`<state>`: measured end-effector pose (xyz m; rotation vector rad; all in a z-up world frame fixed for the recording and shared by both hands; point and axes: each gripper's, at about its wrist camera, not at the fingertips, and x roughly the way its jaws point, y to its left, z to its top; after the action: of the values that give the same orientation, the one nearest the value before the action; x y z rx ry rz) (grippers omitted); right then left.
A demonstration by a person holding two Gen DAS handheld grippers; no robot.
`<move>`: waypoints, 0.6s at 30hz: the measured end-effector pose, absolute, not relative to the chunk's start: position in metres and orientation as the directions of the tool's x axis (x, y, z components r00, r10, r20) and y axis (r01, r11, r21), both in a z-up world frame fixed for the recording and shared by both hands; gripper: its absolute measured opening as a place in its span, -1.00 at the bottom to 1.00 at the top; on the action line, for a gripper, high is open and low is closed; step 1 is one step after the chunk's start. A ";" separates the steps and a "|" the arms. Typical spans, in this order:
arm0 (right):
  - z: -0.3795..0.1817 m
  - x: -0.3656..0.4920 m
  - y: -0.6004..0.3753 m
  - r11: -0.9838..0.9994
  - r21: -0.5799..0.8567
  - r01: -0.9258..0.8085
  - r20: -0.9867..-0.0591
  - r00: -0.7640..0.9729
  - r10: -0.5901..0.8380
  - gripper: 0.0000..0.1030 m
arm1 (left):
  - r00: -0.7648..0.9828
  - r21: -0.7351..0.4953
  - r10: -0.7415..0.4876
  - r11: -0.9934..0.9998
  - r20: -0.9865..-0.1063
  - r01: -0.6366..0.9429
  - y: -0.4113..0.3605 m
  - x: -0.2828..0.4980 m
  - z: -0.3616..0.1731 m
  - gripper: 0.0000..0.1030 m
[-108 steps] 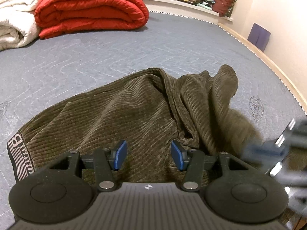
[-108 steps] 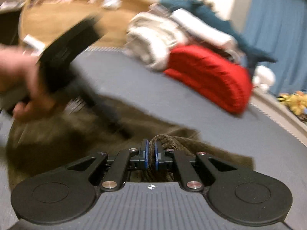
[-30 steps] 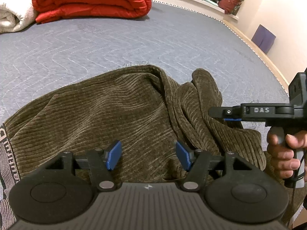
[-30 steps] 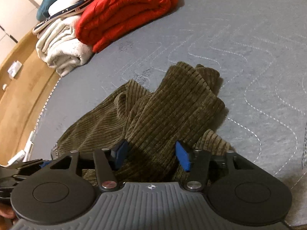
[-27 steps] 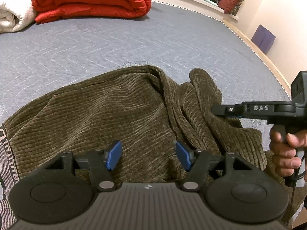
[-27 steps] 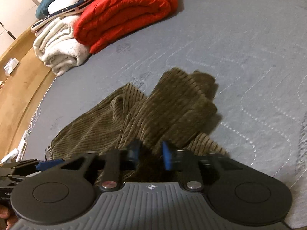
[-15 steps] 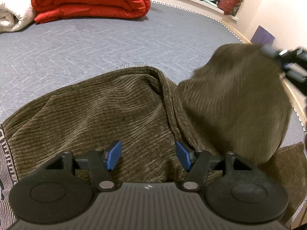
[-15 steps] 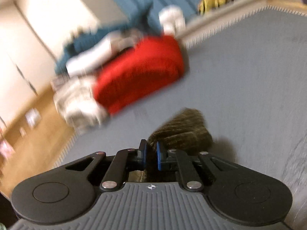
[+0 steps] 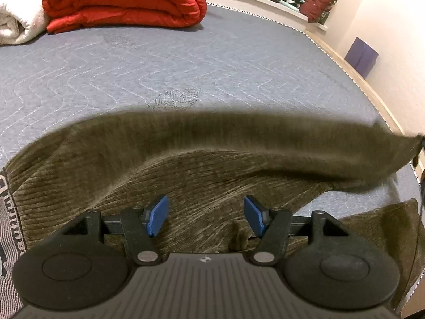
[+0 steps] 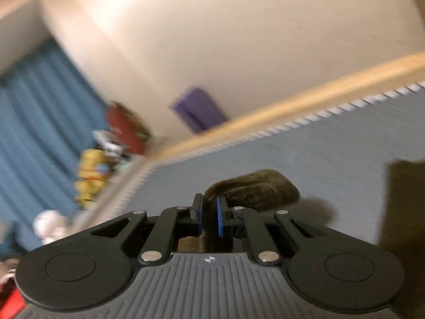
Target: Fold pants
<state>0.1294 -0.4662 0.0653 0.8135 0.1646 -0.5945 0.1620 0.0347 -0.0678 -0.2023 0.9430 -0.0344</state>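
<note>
Pants [image 9: 212,175] leg motion-blurred; right claw [image 10: 209,212] clamps bunched cloth.

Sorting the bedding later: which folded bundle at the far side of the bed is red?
The red quilt, right of the white blanket.

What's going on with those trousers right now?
Right gripper clamped on pants leg. Left gripper open above them. Bed ahead bare.
</note>
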 end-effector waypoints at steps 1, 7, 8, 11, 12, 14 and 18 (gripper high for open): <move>0.058 0.134 -0.470 0.525 0.619 0.584 -0.396 0.809 -0.435 -0.80 | 0.588 -0.188 -0.118 0.980 -0.800 -0.059 0.035 0.162 -0.068 0.33; 0.019 0.160 -0.492 0.543 0.532 0.650 -0.534 0.755 -0.380 -0.78 | 0.560 -0.195 -0.163 0.981 -0.812 0.003 0.027 0.165 -0.074 0.39; 0.016 0.162 -0.490 0.550 0.538 0.639 -0.532 0.764 -0.366 -0.78 | 0.554 -0.197 -0.179 0.980 -0.813 0.027 0.023 0.166 -0.077 0.39; 0.013 0.167 -0.498 0.576 0.553 0.602 -0.528 0.788 -0.316 -0.77 | 0.539 -0.206 -0.221 0.974 -0.813 0.090 0.014 0.166 -0.087 0.39; 0.013 0.167 -0.501 0.586 0.550 0.595 -0.534 0.790 -0.301 -0.70 | 0.536 -0.208 -0.230 0.973 -0.812 0.102 0.011 0.166 -0.091 0.39; 0.014 0.163 -0.506 0.599 0.530 0.600 -0.569 0.776 -0.273 -0.67 | 0.519 -0.217 -0.250 0.968 -0.817 0.126 0.004 0.168 -0.101 0.39; 0.007 0.158 -0.515 0.563 0.529 0.635 -0.659 0.725 -0.200 -0.33 | 0.494 -0.172 -0.231 0.972 -0.838 0.162 -0.009 0.170 -0.119 0.36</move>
<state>0.1582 -0.5153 0.0068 0.8367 0.5812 -0.5252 0.1699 -0.0088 -0.1192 -0.0738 1.0273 -0.2386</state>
